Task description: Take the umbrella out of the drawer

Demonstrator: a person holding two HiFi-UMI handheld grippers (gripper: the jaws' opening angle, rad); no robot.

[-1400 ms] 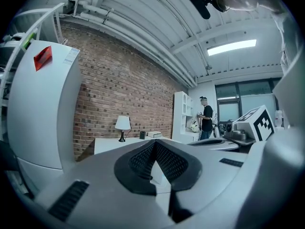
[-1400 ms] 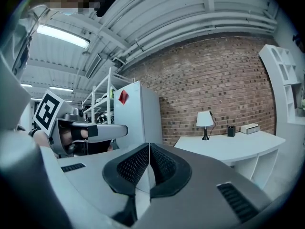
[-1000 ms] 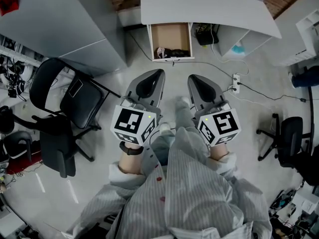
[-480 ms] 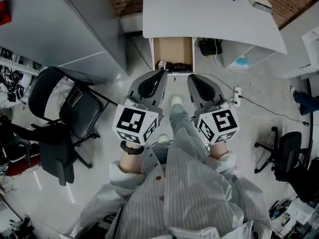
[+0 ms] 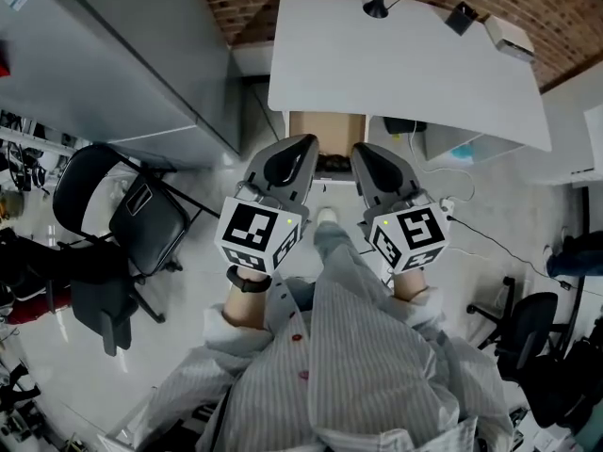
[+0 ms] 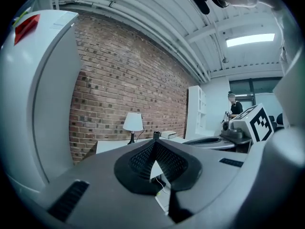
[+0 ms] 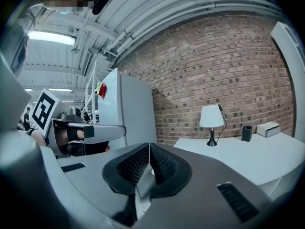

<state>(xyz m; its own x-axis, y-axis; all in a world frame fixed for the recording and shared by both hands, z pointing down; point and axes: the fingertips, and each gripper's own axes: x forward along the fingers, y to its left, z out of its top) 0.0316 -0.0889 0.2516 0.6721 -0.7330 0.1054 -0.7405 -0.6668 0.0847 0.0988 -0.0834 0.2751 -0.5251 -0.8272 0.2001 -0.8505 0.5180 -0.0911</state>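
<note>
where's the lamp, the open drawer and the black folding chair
lamp (image 7: 211, 117): right gripper view, on its white shade
open drawer (image 5: 325, 125): head view, on its bare brown bottom
black folding chair (image 5: 151, 219): head view, on its seat

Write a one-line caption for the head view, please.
Left hand-held gripper and right hand-held gripper, both shut, point toward the open drawer under a white desk.

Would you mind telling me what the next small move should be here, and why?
I would probably lower the right gripper toward the open drawer and part its fingers. Both it and the left gripper are shut and empty, pointing roughly level at the desk, with the drawer just ahead below them, its contents mostly hidden in the head view.
</note>
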